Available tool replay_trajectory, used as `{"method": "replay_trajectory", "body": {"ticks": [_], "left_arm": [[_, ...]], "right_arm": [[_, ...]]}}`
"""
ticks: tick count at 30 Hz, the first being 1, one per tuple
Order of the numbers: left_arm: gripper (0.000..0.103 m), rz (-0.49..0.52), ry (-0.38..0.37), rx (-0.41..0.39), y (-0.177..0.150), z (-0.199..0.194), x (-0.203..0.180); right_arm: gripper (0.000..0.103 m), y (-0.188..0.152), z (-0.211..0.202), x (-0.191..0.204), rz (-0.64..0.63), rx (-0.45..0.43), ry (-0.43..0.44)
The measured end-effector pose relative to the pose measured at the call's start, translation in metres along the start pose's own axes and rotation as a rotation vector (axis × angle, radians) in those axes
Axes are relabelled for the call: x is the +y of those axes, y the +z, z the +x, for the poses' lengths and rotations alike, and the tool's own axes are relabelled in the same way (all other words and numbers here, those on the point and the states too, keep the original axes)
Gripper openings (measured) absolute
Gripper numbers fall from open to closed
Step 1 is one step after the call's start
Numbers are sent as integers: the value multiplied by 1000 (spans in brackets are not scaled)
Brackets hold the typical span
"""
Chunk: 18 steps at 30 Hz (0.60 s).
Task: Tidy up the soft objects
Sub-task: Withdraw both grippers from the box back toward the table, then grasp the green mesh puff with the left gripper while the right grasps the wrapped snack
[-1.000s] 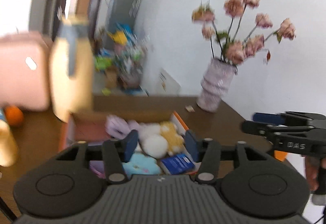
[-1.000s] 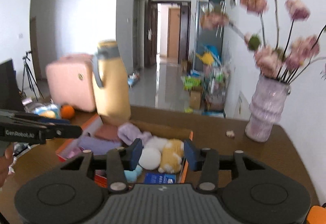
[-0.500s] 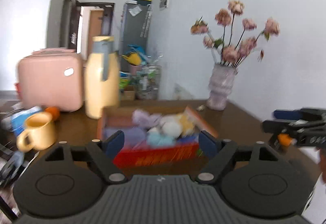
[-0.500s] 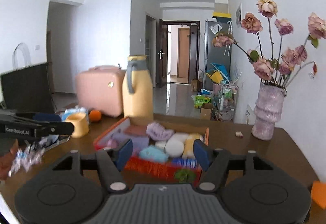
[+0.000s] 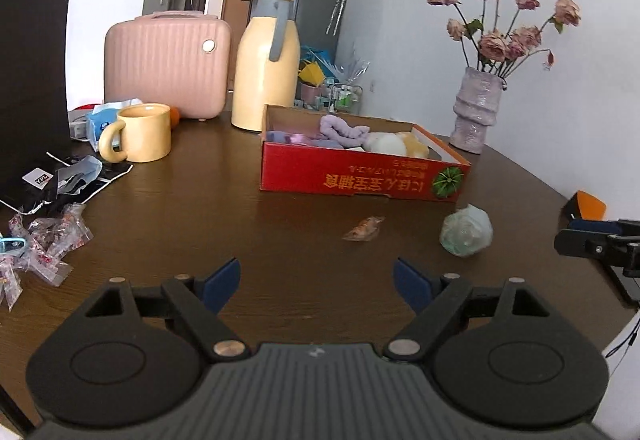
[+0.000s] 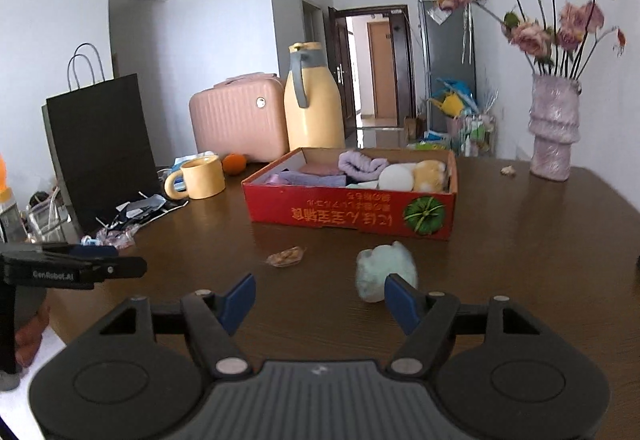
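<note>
With both grippers held low over the near edge of the table (image 5: 224, 200), neither grips anything.

The left gripper (image 5: 316, 282) has just been opening its jaws; they stand wide apart with only bare tabletop between them. The right gripper (image 6: 318, 298) has likewise just been opening, jaws well apart and empty, its right-hand finger just in front of the pale green soft ball (image 6: 384, 270). That ball lies on the table just in front of the red box (image 6: 352, 210), toward the box's right front corner. A small wrapped snack (image 6: 285, 257) lies to its left. Inside the box sit a purple cloth (image 6: 362, 164), a white ball (image 6: 396, 178) and a yellow plush (image 6: 430, 174).
</note>
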<state>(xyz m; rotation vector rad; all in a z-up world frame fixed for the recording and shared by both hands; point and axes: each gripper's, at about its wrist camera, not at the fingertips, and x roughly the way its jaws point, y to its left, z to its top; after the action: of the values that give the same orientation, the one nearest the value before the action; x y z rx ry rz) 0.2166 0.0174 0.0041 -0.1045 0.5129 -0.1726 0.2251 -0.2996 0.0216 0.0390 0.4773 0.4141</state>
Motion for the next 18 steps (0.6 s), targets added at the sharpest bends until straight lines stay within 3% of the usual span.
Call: {"method": "replay_trajectory", "body": {"ticks": [6,10,14,18], "left_arm": [[86,-18,24,33,-3,26,16],[86,-3,60,44,0,46,27],[86,-9,84,38,7,58,43],[86,-23,112,43,12,69,57]], "right_arm": [[70,8,73,15,101,94,89],[59,17,143,32,119,156,52],[58,25,194,40,134,180,-6],[44,23,225,47,98,198,-88]]}}
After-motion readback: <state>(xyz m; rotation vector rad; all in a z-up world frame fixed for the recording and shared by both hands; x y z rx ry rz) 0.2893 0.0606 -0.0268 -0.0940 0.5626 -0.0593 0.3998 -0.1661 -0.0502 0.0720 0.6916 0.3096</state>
